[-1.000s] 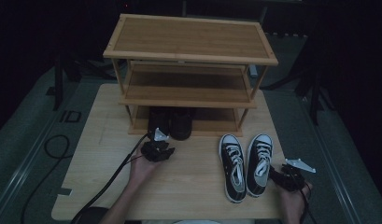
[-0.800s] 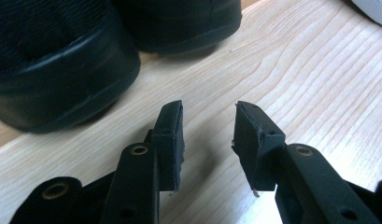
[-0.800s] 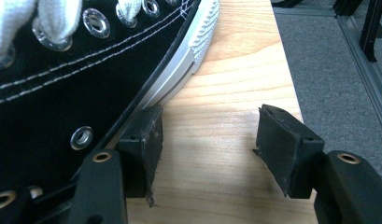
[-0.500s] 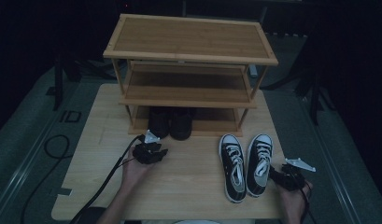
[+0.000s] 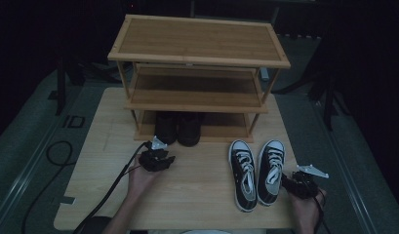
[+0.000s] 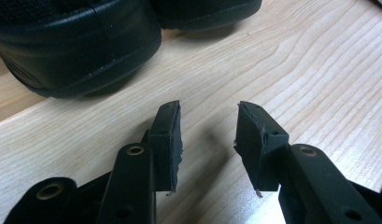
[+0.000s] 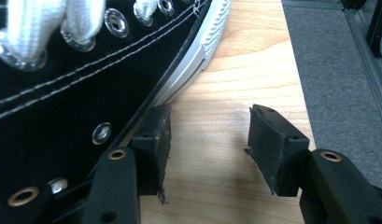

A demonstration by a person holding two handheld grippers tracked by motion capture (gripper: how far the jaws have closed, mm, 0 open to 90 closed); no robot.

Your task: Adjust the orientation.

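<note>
Near edge of the counter [image 5: 197, 195]: right tongs [image 5: 300, 185] sit low at the right side, jaws apart w/ nothing between them. The black-and-white sneakers [image 5: 258, 170] lie side by side just left of them, toes pointing to the rack. In the right gripper view, one jaw touches the sole edge of the closer sneaker [image 7: 86, 84]; other jaw is over bare wood.

Further in, left tongs [image 5: 157, 160] rest on the counter, jaws also apart & empty. The black shoes [image 5: 177, 127] sit just ahead of them, near but not touching, tucked under the bottom shelf of the wooden shoe rack [image 5: 197, 53] at the back.
</note>
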